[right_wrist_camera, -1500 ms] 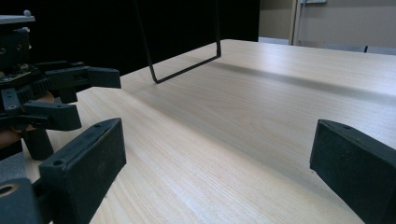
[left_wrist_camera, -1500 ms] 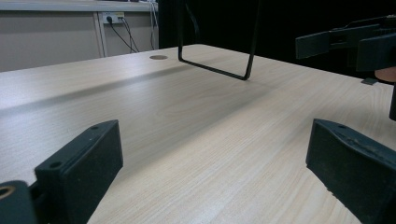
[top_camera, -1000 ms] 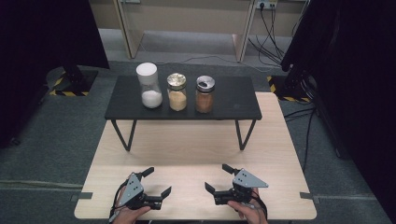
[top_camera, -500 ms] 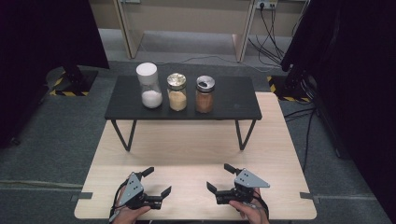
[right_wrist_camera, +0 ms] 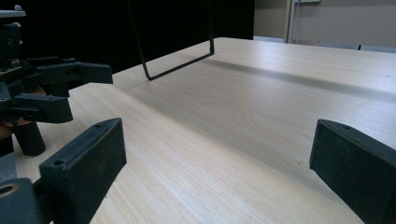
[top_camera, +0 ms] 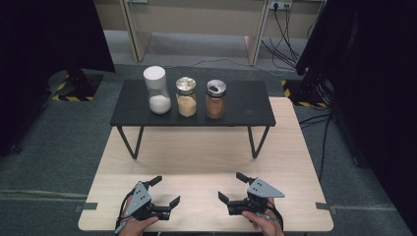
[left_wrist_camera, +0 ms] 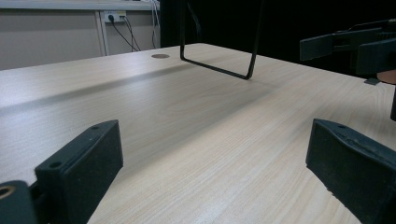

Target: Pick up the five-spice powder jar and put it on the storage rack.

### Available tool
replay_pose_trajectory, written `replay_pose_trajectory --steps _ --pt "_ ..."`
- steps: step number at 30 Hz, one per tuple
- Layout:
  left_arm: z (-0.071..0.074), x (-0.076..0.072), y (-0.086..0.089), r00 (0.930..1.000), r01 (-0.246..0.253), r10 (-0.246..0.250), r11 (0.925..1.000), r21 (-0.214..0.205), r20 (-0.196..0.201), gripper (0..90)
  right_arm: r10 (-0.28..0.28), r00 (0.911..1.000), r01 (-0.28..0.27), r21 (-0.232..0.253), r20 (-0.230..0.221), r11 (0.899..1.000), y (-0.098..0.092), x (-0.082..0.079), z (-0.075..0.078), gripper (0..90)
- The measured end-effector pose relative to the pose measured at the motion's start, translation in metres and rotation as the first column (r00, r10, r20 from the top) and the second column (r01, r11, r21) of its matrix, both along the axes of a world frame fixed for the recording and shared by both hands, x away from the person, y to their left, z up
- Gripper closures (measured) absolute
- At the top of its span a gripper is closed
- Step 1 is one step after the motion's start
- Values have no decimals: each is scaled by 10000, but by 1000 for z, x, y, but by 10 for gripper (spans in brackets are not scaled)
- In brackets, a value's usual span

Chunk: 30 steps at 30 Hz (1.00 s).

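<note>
Here, the scene is set out line by line.

Left gripper (top_camera: 164, 191): held low over the near edge of the wooden table (top_camera: 196, 157), jaws spread wide, nothing between them; bare tabletop is seen between the jaws in the left gripper view.

Right gripper (top_camera: 232, 188): held at the near edge to the right, jaws likewise spread wide and empty, pointed toward the left gripper.

Gap between grippers: the two are kept near each other but apart.

Black stand (top_camera: 246, 105): placed across the far half of the table on thin wire legs.

White-lidded jar (top_camera: 157, 91): stood at the left of the row on the stand, partly filled with white powder.

Gold-lidded jar (top_camera: 186, 97): stood in the middle, filled with pale tan grains.

Silver-lidded jar (top_camera: 215, 100): stood at the right, filled with brown powder.

Jars and grippers: well apart; no jar is touched.
</note>
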<state>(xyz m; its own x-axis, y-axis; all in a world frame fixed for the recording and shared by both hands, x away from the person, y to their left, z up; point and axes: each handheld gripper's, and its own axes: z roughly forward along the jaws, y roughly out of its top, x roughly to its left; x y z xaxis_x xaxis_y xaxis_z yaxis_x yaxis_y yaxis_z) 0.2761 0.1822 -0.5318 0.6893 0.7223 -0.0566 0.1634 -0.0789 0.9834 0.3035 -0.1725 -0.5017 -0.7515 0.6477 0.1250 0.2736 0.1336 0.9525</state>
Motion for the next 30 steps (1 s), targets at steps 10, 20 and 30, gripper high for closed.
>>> replay_pose_trajectory --steps 10,20,30 --pt "0 -1 0 10000 19 -19 10000 -2 35 31 -39 10000 40 -35 45 10000 0 -1 1 42" --pt "1 -1 0 10000 41 -41 10000 12 63 32 -75 10000 76 -24 44 10000 -1 -1 0 42" --pt "1 -1 0 10000 36 -36 10000 23 81 32 -82 9999 82 17 61 10000 -1 -1 1 41"
